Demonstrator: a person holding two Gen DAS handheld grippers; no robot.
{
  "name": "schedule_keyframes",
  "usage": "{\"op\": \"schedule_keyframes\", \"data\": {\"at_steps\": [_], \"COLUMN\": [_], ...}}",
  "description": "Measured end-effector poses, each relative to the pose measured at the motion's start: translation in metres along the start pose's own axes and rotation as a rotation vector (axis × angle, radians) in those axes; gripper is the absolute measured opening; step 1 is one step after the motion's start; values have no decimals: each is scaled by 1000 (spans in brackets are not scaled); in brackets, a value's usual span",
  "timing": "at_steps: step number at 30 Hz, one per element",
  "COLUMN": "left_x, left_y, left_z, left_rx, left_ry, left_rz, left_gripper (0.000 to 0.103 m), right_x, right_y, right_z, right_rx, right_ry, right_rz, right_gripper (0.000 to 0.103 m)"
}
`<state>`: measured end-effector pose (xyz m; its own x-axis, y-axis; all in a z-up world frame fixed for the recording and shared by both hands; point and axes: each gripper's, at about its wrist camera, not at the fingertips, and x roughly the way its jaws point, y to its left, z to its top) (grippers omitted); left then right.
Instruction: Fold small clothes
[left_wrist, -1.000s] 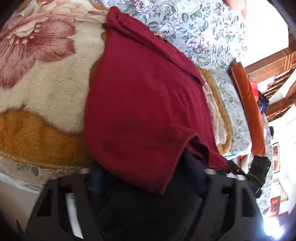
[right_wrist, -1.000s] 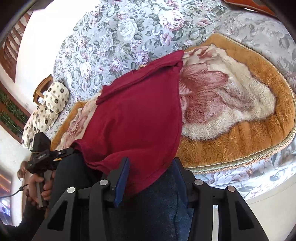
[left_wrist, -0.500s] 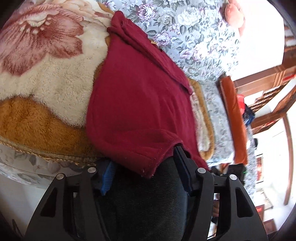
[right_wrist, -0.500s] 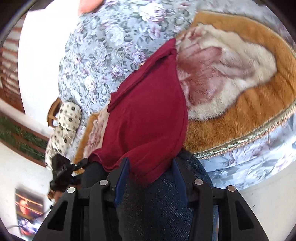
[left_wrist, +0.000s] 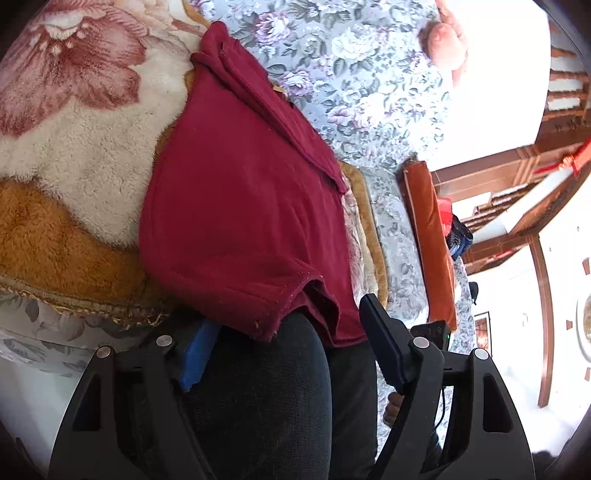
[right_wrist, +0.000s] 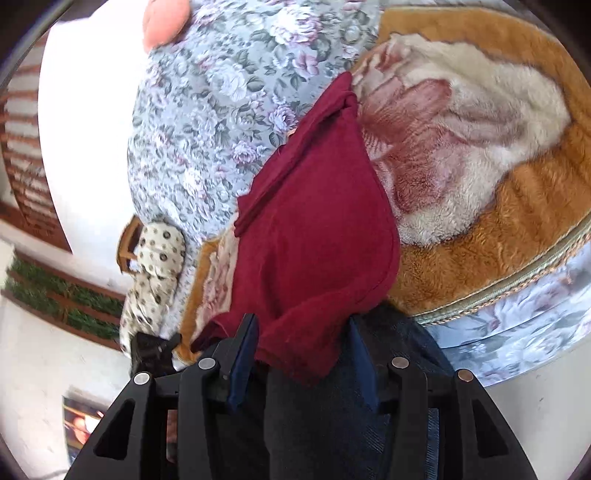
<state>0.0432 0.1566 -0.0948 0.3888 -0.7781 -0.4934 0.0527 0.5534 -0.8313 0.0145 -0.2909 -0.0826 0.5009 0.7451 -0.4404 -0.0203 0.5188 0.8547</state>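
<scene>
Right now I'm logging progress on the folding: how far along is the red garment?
Done: the red garment lies spread on the plush floral blanket, its far edge doubled over in a narrow band. In hand: the left gripper and right gripper both stand open at the near hem, which hangs over the person's knee; neither grips it. Left: the main folds.

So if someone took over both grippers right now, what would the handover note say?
Left gripper: open, jaws either side of the red garment's hanging hem, not pinching.
Right gripper: open, the garment's other lower corner hanging between its fingers.
Garment: lies on the plush floral blanket, near edge draped over the person's knee.
Done: it looks folded at least once.
Left: grip both corners, fold again, smooth flat.
</scene>
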Motion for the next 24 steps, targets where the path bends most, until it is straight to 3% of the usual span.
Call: {"op": "schedule_keyframes", "data": {"at_steps": [3,7,10,14,16,18,21,24], "left_x": [-3,-4,1,11,16,18,15,10], "left_y": [3,14,27,36,39,37,27,25], "left_z": [0,8,13,14,13,11,8,6], "left_rx": [6,-57,-151,-210,-230,-209,-136,-104], "left_ry": [6,-28,-45,-44,-36,-12,-17,-49], "left_rz": [-11,-34,-70,-24,14,79,166,206], "left_gripper": [76,76,76,75,58,19,12,7], "right_x": [-5,-3,-1,0,0,2,6,13], "right_y": [-1,-4,-4,4,9,14,24,24], "right_z": [-3,-1,1,-1,-4,-6,-8,-5], "right_rx": [13,20,1,-92,-147,-204,-284,-265], "right_ry": [2,16,24,27,21,17,10,15], "right_rz": [29,46,19,-49,-79,-110,-148,-149], "right_gripper": [49,45,37,25,23,20,20,21]}}
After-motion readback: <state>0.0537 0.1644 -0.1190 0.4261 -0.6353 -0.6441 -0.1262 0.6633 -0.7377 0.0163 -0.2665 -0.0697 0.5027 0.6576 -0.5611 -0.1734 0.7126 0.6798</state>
